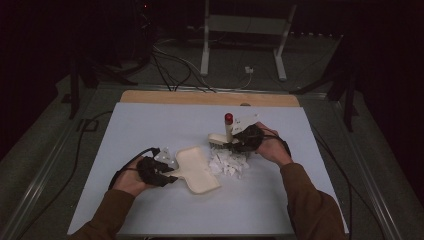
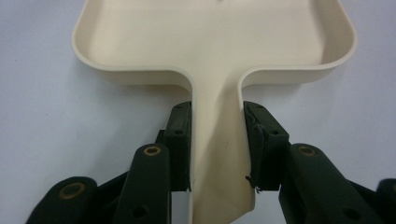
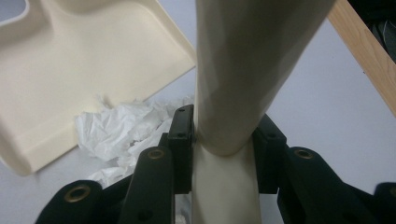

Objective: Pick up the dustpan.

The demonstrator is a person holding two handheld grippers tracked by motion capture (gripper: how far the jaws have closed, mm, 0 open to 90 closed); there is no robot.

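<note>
On the table: 1 cream plastic dustpan (image 1: 197, 170), 1 cream hand brush with a red-tipped handle (image 1: 227, 131), 1 heap of crumpled white paper scraps (image 1: 228, 164).

dustpan (image 2: 210, 42) front cut off, brush (image 3: 243, 70) handle top cropped
</note>
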